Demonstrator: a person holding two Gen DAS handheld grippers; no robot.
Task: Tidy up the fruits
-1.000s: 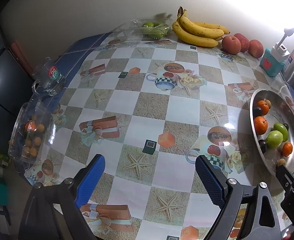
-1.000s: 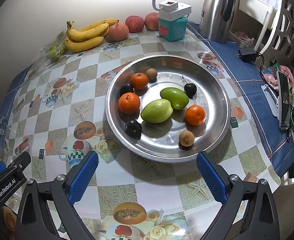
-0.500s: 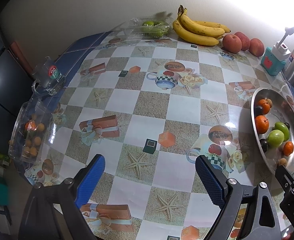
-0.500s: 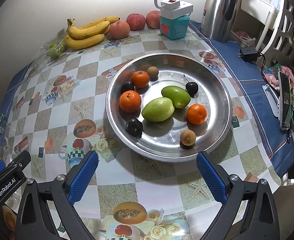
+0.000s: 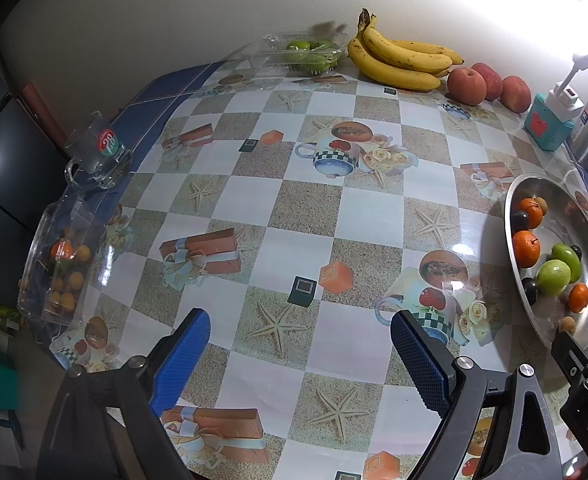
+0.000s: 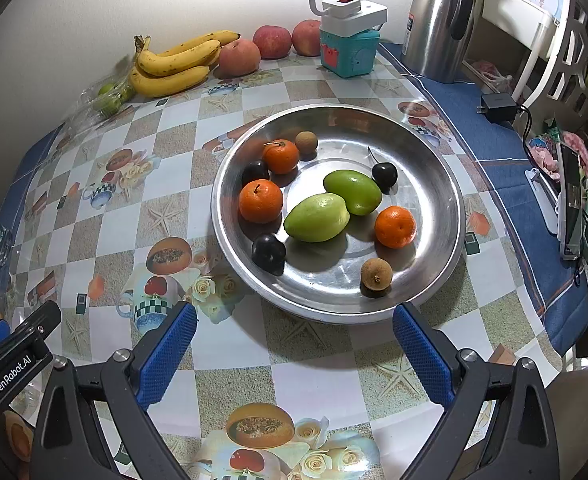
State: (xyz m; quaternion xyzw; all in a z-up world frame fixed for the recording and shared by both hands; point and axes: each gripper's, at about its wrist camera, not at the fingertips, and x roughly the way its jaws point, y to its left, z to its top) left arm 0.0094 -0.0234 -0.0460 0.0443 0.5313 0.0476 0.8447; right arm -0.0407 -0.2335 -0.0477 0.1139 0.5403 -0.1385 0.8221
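On patterned tablecloth: steel bowl holding oranges, two green fruits, dark plums; bananas and apples by wall; left gripper and right gripper both hover, jaws wide apart, gripping nothing

Both tongs point steeply down, side by side. The left tongs stand spread wide, blue pads well apart, nothing between them — the right tongs gape just as wide, likewise empty.
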